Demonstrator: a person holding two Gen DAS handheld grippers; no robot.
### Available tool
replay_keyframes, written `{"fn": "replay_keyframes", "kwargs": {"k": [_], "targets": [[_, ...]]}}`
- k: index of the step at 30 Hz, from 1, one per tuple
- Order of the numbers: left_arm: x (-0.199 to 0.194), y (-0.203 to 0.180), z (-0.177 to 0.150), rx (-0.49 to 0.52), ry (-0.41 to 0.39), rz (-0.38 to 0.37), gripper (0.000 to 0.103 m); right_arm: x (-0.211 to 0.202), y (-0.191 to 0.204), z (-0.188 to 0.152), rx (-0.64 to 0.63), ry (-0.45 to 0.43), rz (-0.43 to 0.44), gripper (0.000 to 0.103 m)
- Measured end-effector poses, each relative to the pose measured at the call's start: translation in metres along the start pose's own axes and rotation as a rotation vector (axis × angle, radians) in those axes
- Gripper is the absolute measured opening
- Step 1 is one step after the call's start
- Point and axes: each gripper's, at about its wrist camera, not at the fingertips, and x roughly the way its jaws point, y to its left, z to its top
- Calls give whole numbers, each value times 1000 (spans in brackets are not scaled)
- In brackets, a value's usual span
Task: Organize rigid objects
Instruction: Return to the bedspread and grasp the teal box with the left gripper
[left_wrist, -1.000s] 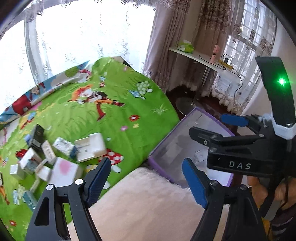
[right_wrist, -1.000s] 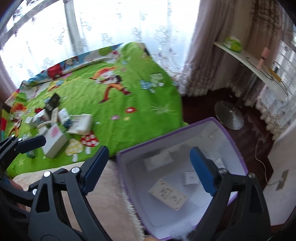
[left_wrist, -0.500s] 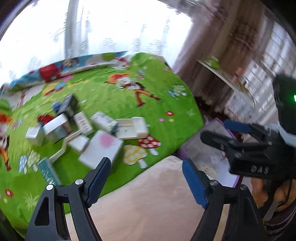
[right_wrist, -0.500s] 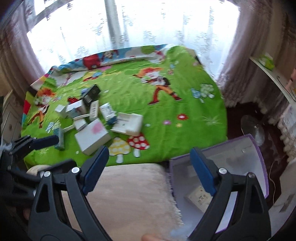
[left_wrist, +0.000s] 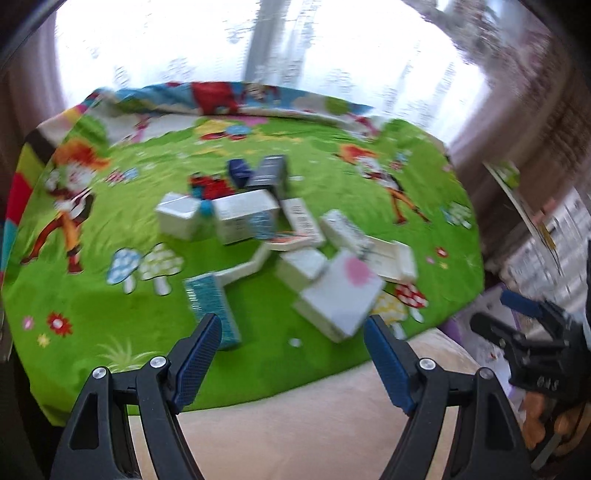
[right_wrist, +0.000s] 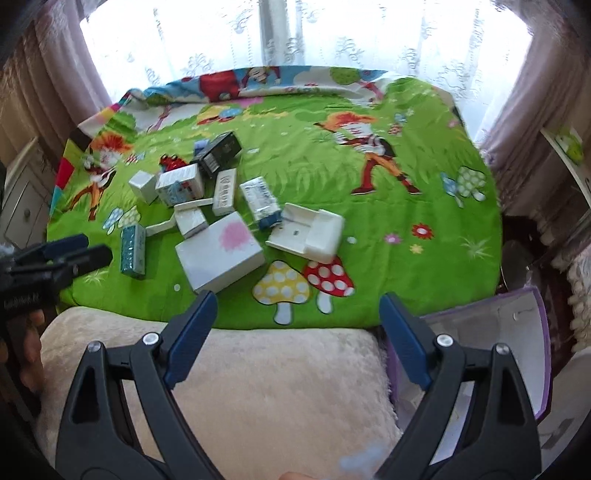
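Boxes (right_wrist: 218, 254) clustered on green mat (right_wrist: 369, 236), purple bin (right_wrist: 532, 354) right, both jaws wide, empty.

— Any free room? Wide bare stretch of green bedspread (right_wrist: 388, 206) at right, far side bare too.
— And blocked? Left half crowded by boxes (right_wrist: 207, 206); purple bin (right_wrist: 532, 332) walls off near right corner.

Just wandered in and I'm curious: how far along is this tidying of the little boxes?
Barely begun, it seems. Most boxes lie scattered on the green blanket: the white box with a pink blotch, the teal box, the black box. The purple bin is only partly in view, so I cannot tell its contents. Nothing is in hand: the left tongs and the right tongs are open and empty.
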Motion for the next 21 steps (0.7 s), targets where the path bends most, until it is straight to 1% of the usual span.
{"fn": "replay_keyframes", "kwargs": {"k": [1,3,7,8,12,15,17,18,20,21], "targets": [[2,5,1,-15,5,8,80,4,6,2,-22,2,10,91],[9,15,5,-55,23,22,80,13,17,4,-68,12,-1,91],[26,32,11,-124,77,44,80,34,34,8,-133,64,24,91],[32,37,14,-140,88,59,80,38,38,8,-147,70,27,91],[50,44,18,-166,121,106,79,55,49,13,-187,102,39,91],[67,50,18,-181,159,130,75,65,53,16,-208,122,36,91],[76,55,16,-193,185,129,67,71,58,17,-229,134,42,91],[79,56,15,-197,194,125,65,74,59,18,-237,141,45,91],[85,59,13,-203,211,114,54,80,63,19,-254,150,52,91],[89,61,12,-206,219,108,51,82,64,20,-263,153,57,91]]}}
